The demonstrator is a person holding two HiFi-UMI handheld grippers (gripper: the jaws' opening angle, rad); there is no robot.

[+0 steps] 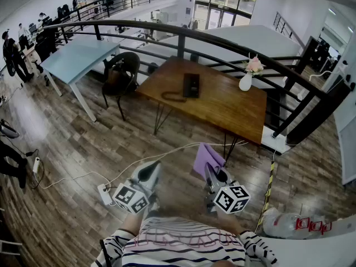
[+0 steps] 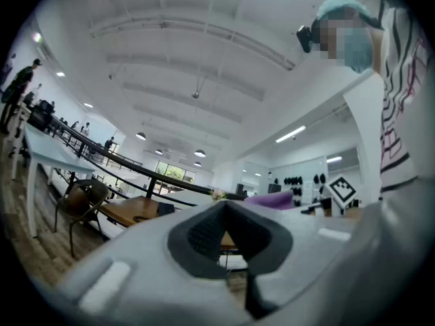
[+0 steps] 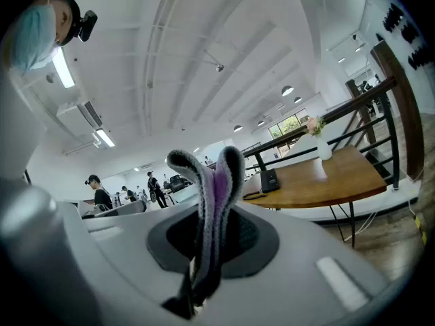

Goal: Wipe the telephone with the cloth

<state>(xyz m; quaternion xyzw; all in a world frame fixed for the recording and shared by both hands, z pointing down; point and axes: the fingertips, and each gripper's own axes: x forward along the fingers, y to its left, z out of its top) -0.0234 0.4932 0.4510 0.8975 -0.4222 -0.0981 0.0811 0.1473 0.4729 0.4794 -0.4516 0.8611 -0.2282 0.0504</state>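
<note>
Wooden surface [image 1: 222,102], upper centre, bore the telephone [image 1: 191,85]. Right hand-held gripper [image 1: 210,171] clamped the cloth [image 1: 207,156]; left hand-held gripper [image 1: 151,170] was closed, empty. Unbraced wiping could drag the telephone.

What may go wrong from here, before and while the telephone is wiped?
1. A white cable and power strip lie on the floor between the person and the table; a foot may catch them.
2. The cord beside the telephone lies loose; the cloth in the right gripper might drag it.
3. The vase may tip if bumped.
</note>
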